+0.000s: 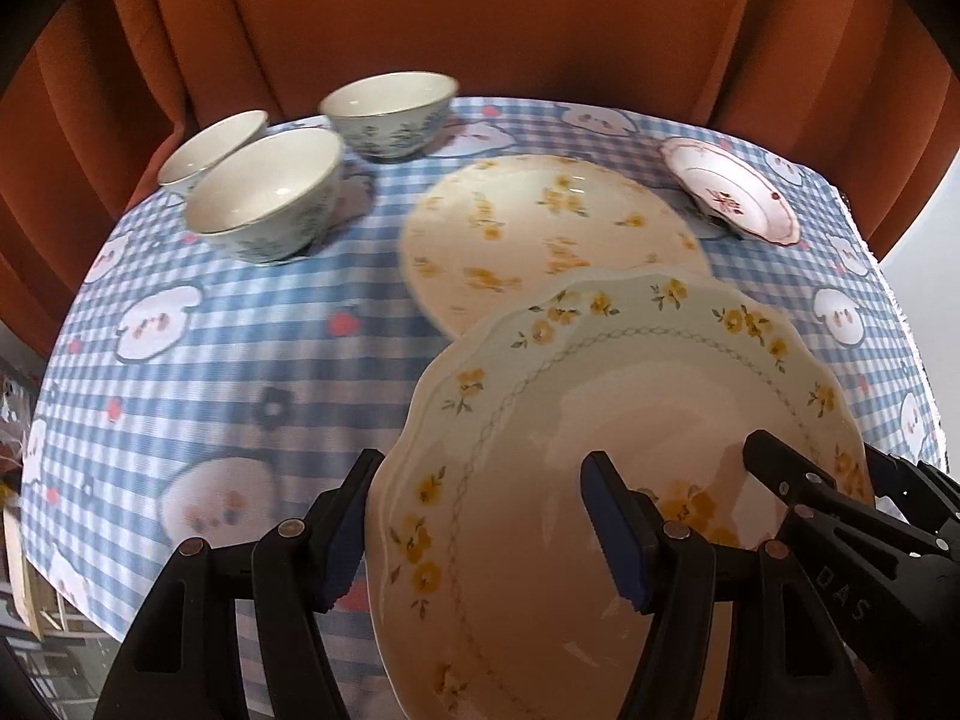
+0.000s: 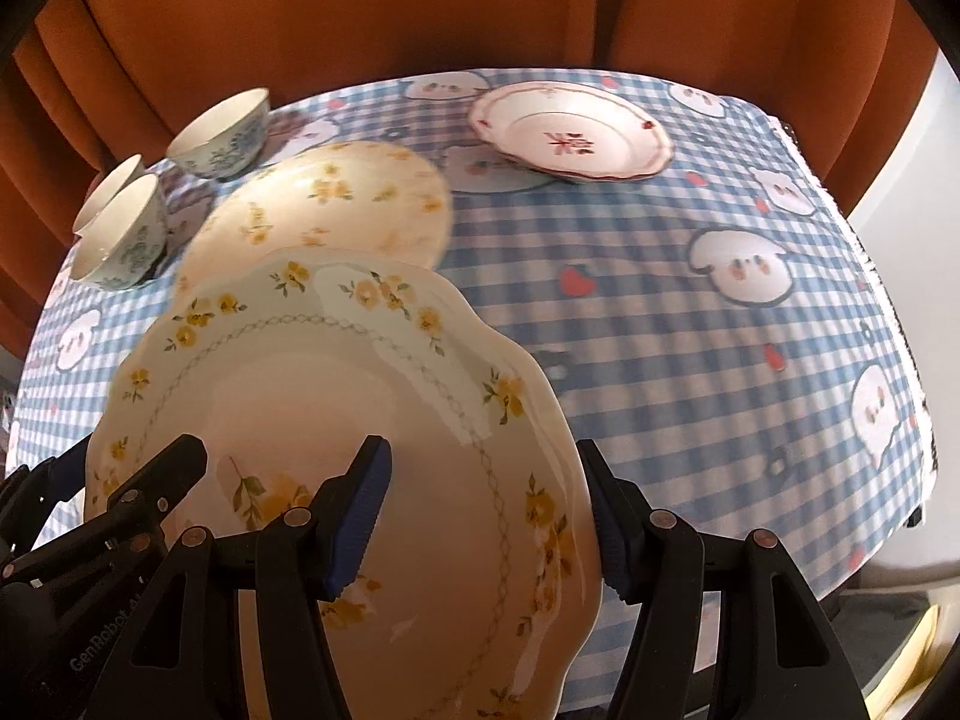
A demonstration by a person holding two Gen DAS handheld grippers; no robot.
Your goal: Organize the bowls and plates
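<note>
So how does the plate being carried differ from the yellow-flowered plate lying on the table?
The carried plate is tilted, both claws on its rim; the table plate lies flat on the checked cloth.
The carried plate has a scalloped rim, a chain-pattern ring and flowers round its border; the table plate has a plain round rim with flowers scattered across.
Both are cream with yellow flowers.

Table [image 1: 198, 372], cloth-covered, curtain [image 1: 480, 18] behind it.
Far left: three bowls [image 1: 270, 192] clustered, two touching, the third just beside them to the right.
Centre: large plate [image 1: 540, 222] flat on the cloth.
Far right: small plate [image 2: 570, 132], well apart from the bowls.
Nearest: scalloped plate [image 1: 600, 420] above the cloth, overlapping the large plate's near edge.
</note>
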